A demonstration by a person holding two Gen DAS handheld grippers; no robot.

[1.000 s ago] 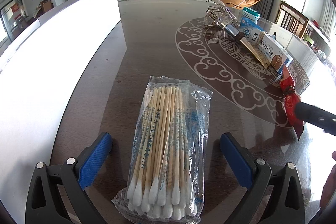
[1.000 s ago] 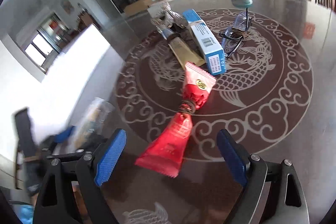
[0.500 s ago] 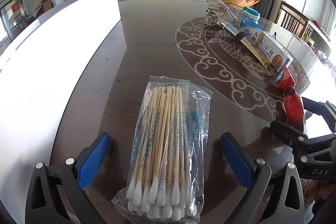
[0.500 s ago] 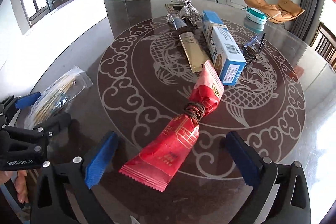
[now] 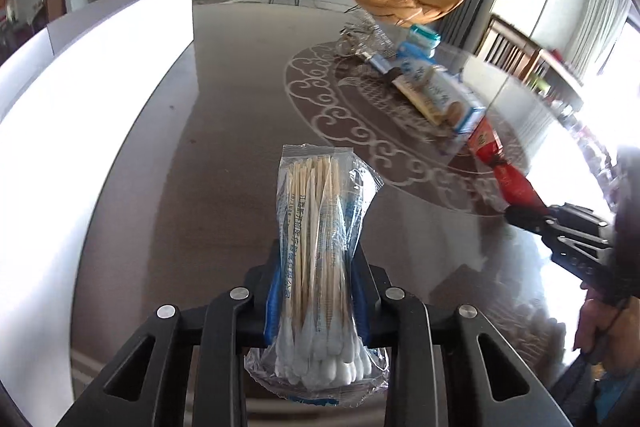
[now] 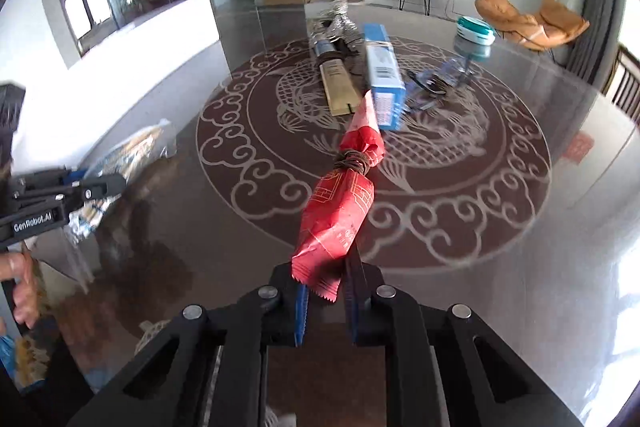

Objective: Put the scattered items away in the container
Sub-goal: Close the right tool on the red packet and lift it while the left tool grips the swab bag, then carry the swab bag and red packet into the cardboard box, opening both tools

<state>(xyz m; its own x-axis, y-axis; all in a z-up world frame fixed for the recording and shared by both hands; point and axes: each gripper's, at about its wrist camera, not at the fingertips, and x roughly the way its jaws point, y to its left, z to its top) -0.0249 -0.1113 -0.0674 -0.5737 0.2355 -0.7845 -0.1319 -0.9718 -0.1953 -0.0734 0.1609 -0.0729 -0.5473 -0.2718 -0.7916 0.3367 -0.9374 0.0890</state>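
In the left wrist view my left gripper (image 5: 318,279) is shut on a clear bag of cotton swabs (image 5: 320,227), squeezing its middle, cotton tips nearest the camera. The right wrist view shows my right gripper (image 6: 324,291) shut on the near end of a red packet (image 6: 340,207) tied at its waist with a brown band; the packet's far end points at the blue-and-white box (image 6: 384,83). Each gripper also shows in the other's view: the right gripper (image 5: 528,215) at the right edge with the red packet (image 5: 508,171), the left gripper (image 6: 80,187) at the left edge with the swab bag (image 6: 132,155).
On the glossy patterned table (image 6: 460,187) lie a gold-and-blue tube (image 6: 338,87), a silvery bundle (image 6: 340,23), glasses (image 6: 428,83) and a teal-lidded jar (image 6: 474,35). A white wall-like panel (image 5: 80,87) borders the table's left. A hand (image 6: 20,287) grips the left handle.
Both grippers have closed: the left on the swab bag, the right on the red packet's near end. The swab bag is pinched and lifted; the right gripper has rolled level.
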